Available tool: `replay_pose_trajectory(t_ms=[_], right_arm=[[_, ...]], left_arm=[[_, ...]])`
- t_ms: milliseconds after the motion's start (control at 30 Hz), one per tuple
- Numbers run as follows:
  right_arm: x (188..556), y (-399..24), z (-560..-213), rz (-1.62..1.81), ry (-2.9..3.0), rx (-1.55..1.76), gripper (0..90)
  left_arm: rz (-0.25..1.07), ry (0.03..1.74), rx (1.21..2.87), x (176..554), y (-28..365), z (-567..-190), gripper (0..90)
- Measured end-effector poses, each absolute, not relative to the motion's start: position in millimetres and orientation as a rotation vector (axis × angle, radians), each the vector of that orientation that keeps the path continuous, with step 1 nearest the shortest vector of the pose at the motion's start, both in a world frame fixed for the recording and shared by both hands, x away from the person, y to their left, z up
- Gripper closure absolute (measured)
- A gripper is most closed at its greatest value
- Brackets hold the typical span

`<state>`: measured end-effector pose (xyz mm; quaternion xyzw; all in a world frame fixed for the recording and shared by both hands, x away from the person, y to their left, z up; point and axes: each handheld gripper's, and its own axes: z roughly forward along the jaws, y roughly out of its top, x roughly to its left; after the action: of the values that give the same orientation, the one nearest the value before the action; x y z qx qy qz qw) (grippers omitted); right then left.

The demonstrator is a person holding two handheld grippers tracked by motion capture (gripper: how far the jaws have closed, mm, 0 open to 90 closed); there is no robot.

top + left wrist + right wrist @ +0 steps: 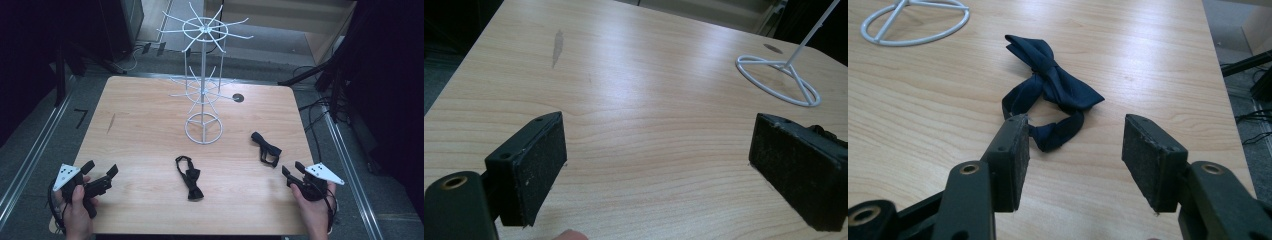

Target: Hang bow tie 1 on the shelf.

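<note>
Two dark bow ties lie on the wooden table (150,125). One bow tie (190,177) rests near the front middle. The other bow tie (266,148) (1050,92) lies to the right, just ahead of my right gripper (293,169) (1075,150), which is open with nothing between its jaws. My left gripper (101,168) (656,165) is held open over the front left of the table, also with nothing in it. A white wire display stand (203,75) with radiating hooks stands at the table's middle back; its ring base (781,80) (915,20) appears in both gripper views.
A dark round hole (238,97) sits in the tabletop right of the stand. A grey smudge (111,122) (557,46) marks the wood at the left. Cables (320,115) trail on the floor by the table's right edge. Dark equipment frames both sides.
</note>
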<state>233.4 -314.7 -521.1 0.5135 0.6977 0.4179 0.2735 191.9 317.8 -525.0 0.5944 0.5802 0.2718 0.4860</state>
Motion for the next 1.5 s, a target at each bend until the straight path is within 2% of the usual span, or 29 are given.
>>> replay_pose_trajectory(t_ms=[933, 1500], right_arm=[[276.1, -288.4, -511.7, 1.030, 1.953, 1.376, 47.7], [305.6, -280.1, -527.8, 0.898, 2.005, 1.427, 48.3]], left_arm=[[0.647, 1.414, 1.439, 193.3, 319.5, -525.3, 9.2], [0.644, 1.411, 1.446, 194.5, 318.6, -525.2, 9.2]])
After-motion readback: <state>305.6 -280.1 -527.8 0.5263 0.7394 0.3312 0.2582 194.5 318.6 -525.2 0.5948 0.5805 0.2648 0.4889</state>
